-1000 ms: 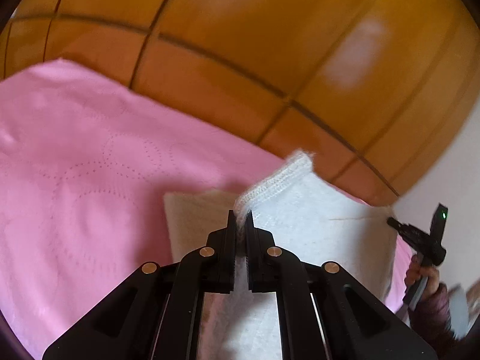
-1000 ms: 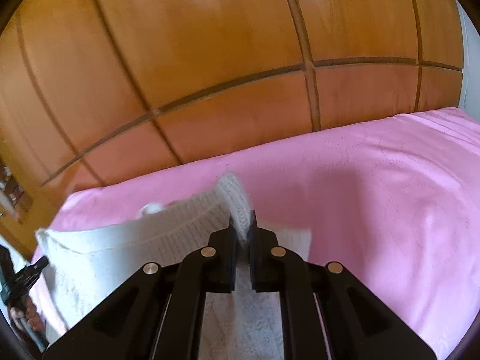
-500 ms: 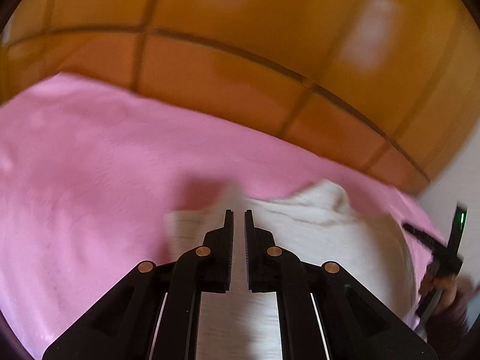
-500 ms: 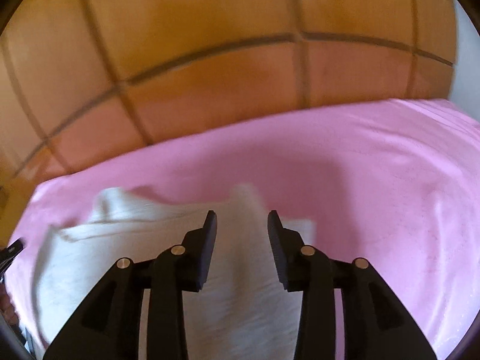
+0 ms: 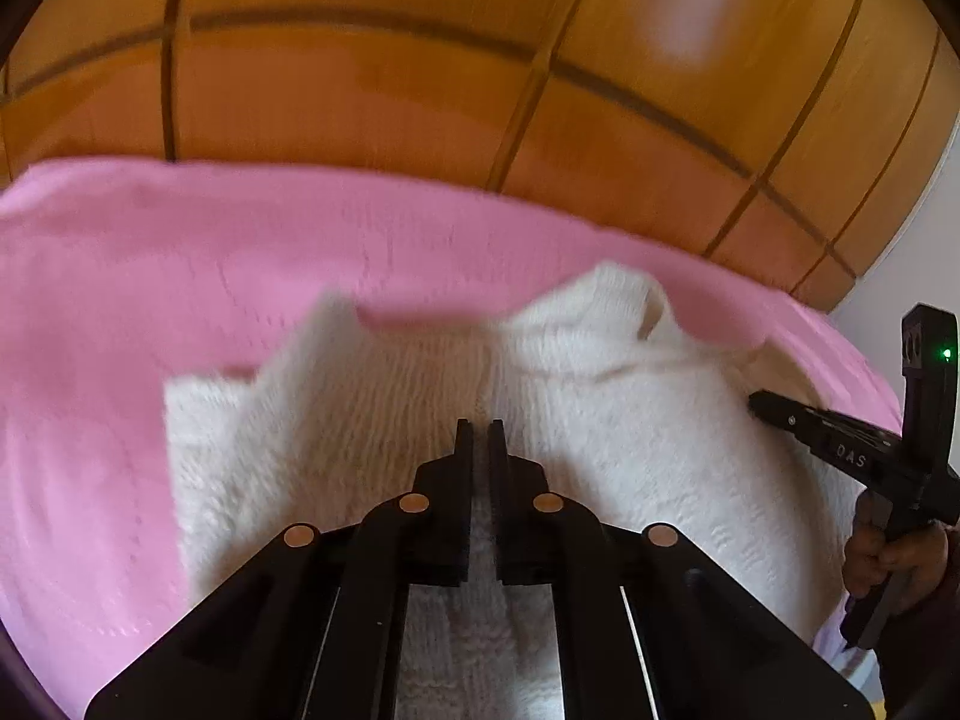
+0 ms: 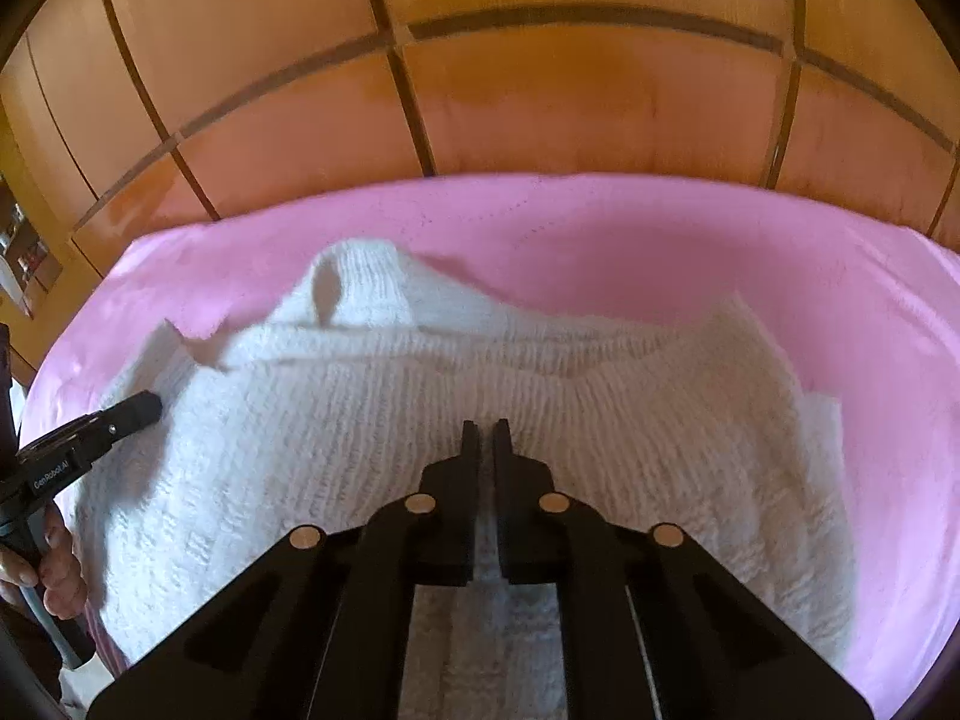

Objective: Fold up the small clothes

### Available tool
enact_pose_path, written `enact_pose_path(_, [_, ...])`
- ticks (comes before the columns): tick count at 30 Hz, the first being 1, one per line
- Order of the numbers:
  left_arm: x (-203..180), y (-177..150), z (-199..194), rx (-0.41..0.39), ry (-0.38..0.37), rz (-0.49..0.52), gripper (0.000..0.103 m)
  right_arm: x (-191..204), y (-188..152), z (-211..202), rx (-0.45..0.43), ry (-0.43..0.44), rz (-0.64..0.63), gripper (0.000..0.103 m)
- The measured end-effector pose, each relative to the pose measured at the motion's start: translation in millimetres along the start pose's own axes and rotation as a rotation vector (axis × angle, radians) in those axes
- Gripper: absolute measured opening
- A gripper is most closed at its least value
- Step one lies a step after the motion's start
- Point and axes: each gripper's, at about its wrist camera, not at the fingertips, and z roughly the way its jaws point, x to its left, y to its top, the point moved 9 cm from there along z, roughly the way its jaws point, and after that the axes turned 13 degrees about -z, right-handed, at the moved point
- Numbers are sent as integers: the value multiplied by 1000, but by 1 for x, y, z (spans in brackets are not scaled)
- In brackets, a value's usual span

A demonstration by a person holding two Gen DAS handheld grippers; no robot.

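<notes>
A white knitted sweater [image 5: 600, 420] lies on the pink bed [image 5: 180, 252], with wooden panelling [image 5: 420, 90] behind it. The left gripper [image 5: 480, 432] and right gripper [image 6: 486, 432] hover just over the knit, each with fingers nearly pressed together, pinching nothing.
</notes>
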Motion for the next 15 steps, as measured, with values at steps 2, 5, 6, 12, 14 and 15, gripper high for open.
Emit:
enact_pose_path(2, [-3,15,-9,-55,-8,-15,3,-3,10,-11,-42,-3,24,4])
enact_pose_path(5, [-6,31,-9,-97,7,-15,3,-9,27,-22,-102,-29,41,3])
enact_pose_path(6, [-6,34,-6,-104,18,-15,3,-10,31,-20,-108,-42,45,3])
enact_pose_path(12, [15,25,47,-21,174,6,3,-18,11,36,26,-111,58,4])
enact_pose_path(14, [29,19,58,6,231,7,1,-19,2,48,37,-128,48,4])
enact_pose_path(15, [35,17,60,18,216,-29,1,-19,2,48,26,-136,46,4])
